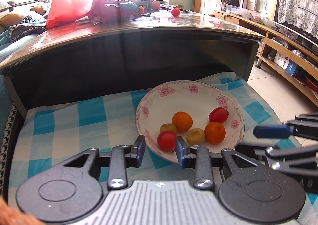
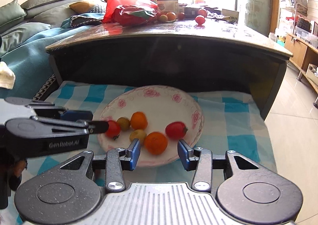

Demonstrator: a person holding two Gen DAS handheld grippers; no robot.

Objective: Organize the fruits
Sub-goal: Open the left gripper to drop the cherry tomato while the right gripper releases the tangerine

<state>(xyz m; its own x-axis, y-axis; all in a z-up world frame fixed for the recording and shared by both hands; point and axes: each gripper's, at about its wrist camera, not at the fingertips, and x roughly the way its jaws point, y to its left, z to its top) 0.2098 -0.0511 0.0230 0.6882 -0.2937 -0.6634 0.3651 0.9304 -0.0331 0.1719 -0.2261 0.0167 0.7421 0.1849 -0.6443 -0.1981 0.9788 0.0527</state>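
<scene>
- Between the blue pads of the left gripper point(image 1: 160, 149), which stand apart, sits a small red tomato point(image 1: 166, 141) at the near rim of the flowered plate point(image 1: 200, 93); the right pad looks to be just touching it, the left pad is clearly off it, so nothing is gripped yet.
- Centring this gripper on the tomato before closing would serve best, I judge, since a one-sided push could roll it off the rim onto the checked cloth point(image 1: 79, 117).
- Closing gently matters: the skin looks thin and glossy, so it may slip or split under a hard squeeze.
- Just behind the tomato lie a yellow-green fruit point(image 1: 168, 128) and an orange point(image 1: 182, 121); a second yellow-green fruit point(image 1: 195, 136) is just beside the right pad, so that pad should stay low and narrow to avoid nudging it.
- Nearer the plate's right side, the right gripper point(image 2: 159, 152) is wide open and empty, with a second orange point(image 2: 155, 143) roughly between its pads but not touched.
- Beyond that orange rests another red tomato point(image 2: 175, 130), slightly blurred.
- On the raised table point(image 2: 178, 32) behind, more fruit sits near a red bag point(image 2: 127, 4), so sorting seems partway done.
- Working one gripper at a time would keep the two from crowding over the plate.
</scene>
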